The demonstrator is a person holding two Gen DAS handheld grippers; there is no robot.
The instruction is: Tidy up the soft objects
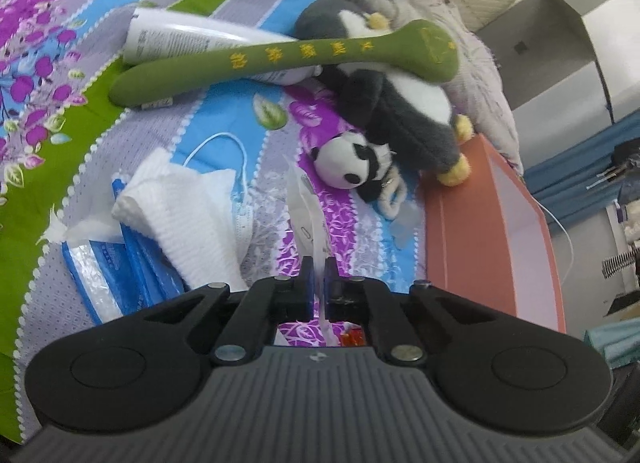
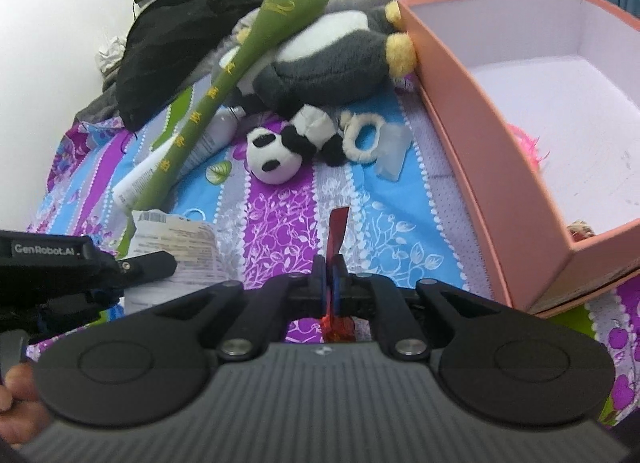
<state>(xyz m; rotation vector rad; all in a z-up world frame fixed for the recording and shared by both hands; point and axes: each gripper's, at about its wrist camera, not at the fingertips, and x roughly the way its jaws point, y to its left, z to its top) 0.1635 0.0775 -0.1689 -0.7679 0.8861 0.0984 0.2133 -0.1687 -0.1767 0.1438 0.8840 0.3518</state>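
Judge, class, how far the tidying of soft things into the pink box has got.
Done: little; the pink box holds only a pink fluffy item and a small object in its near corner. In hand: the left tongs pinch a clear plastic sheet; the right tongs pinch a red wrapper. Left: the panda plush, penguin plush and green padded stick lie on the bedspread.

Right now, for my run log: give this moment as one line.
left claw: shut on white wrapper | right claw: shut on red wrapper | pink box: open
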